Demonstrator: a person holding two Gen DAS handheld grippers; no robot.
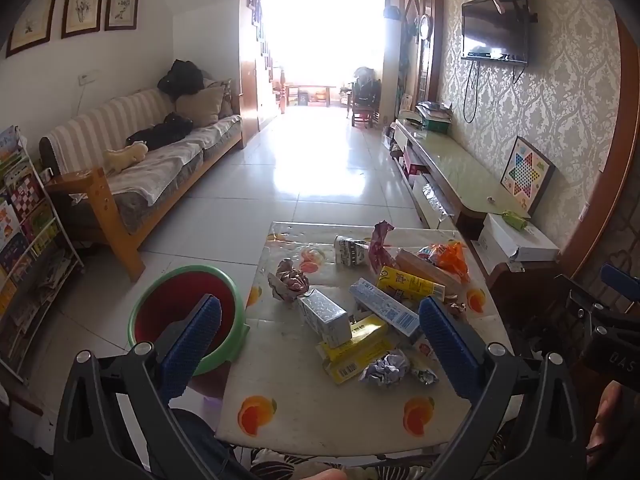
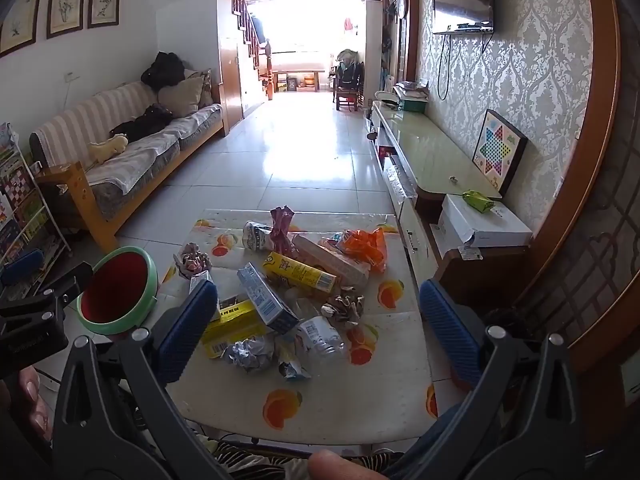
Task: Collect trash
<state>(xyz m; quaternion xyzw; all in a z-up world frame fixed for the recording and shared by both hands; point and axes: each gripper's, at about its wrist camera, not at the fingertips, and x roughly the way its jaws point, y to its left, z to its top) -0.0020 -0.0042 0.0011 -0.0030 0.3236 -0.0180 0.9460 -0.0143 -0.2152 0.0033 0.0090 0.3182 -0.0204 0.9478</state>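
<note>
Left gripper: jaws spread fully wide, nothing between the pads, nothing touched. Right gripper: jaws likewise at full spread, holding nothing.

Both hover above the near edge of the table, tilted down toward the trash pile.

Readable markings: a barcode on the flat yellow box; other print on the cartons is too small to read.

Trash lies ahead of and between the open fingers: silver carton, blue-white box, yellow carton, crumpled foil, clear bottle, orange wrapper. The red bin with a green rim stands beside the table's left edge.
</note>
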